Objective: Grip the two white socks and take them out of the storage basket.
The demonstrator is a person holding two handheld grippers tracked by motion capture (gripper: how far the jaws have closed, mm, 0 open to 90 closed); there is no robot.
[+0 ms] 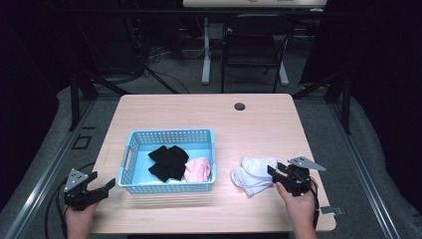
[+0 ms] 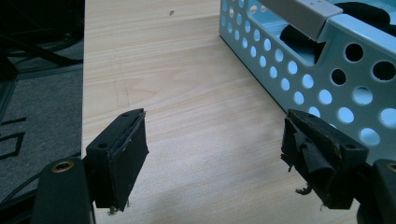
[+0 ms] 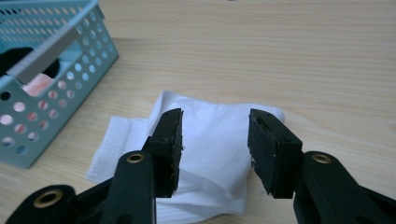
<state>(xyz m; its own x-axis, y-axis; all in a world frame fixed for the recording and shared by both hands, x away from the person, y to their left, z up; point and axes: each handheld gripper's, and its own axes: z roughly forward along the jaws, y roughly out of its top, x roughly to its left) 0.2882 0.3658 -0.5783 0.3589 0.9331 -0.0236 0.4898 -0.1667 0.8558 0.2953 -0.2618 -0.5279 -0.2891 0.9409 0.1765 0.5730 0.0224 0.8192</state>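
dim room, wood worktop (image 1: 259, 124) | white sock (image 1: 253, 174) lower right of frame, beside blue basket (image 1: 169, 137) | right tool (image 3: 215, 140) jaws apart over it | left tool (image 2: 215, 154) apart, empty | sock looks soft, light, floppy, so pinch the folded middle

A light wooden surface (image 1: 259, 124) carries a round dark hole (image 1: 240, 106) near its far edge. Grey floor (image 1: 174, 79) lies around it. Beyond stand a dark chair (image 1: 254, 47), a white desk leg (image 1: 206, 50) and tangled cables (image 1: 149, 57).
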